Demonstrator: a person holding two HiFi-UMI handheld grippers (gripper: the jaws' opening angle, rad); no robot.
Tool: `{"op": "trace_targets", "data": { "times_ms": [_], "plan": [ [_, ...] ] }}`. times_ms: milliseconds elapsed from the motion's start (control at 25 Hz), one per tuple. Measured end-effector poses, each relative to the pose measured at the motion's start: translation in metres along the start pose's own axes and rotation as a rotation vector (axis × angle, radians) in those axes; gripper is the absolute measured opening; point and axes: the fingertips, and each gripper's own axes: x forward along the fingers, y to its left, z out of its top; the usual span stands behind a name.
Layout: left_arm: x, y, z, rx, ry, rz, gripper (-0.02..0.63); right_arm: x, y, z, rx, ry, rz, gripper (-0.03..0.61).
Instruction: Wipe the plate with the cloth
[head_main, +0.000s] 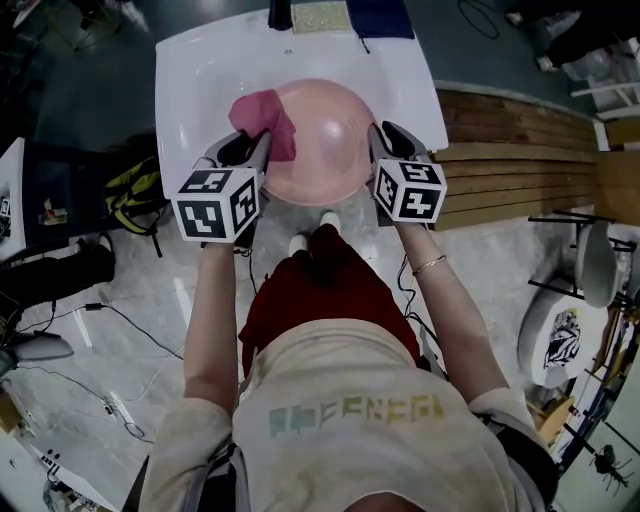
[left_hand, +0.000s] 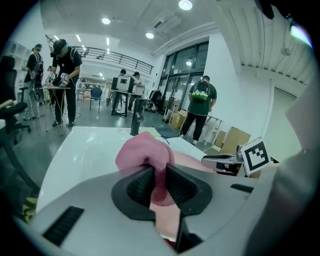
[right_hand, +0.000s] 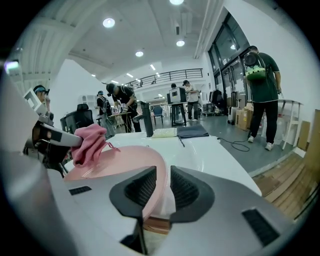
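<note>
One round pink plate (head_main: 330, 150), smooth and glossy, over the white table (head_main: 200, 70); possibly lifted, hard to tell. Left claw (left_hand: 159, 182) pinched on one bunched, nubbly pink cloth (left_hand: 145, 152) at the plate's left edge. Right claw (right_hand: 161, 186) clamps the plate's thin right rim.

White table (head_main: 190, 80), dark mat (head_main: 382, 16) at its far edge, wooden boards (head_main: 520, 150) alongside, yellow-black bag (head_main: 128, 192) on floor, person in green (left_hand: 202, 100) standing beyond.
</note>
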Motion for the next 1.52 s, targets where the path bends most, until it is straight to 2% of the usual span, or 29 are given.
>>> {"op": "trace_targets", "data": {
  "times_ms": [200, 440, 640, 760, 1080, 1520],
  "plan": [
    [-0.006, 0.005, 0.014, 0.001, -0.079, 0.032, 0.067, -0.014, 0.005, 0.022, 0.017, -0.062, 0.013, 0.087],
    [-0.021, 0.005, 0.030, 0.008, -0.172, 0.053, 0.067, -0.043, 0.020, 0.060, 0.037, -0.192, 0.039, 0.086],
    [-0.034, -0.003, 0.039, 0.080, -0.207, 0.066, 0.067, -0.071, 0.038, 0.086, 0.011, -0.285, 0.073, 0.086],
    [-0.044, -0.009, 0.046, 0.107, -0.229, 0.063, 0.067, -0.085, 0.049, 0.094, -0.010, -0.306, 0.087, 0.083],
    [-0.070, -0.018, 0.057, 0.119, -0.285, 0.044, 0.067, -0.113, 0.067, 0.104, -0.011, -0.360, 0.103, 0.041],
    [-0.099, -0.037, 0.054, 0.150, -0.316, 0.013, 0.067, -0.149, 0.086, 0.106, -0.063, -0.408, 0.113, 0.037]
  ]
}}
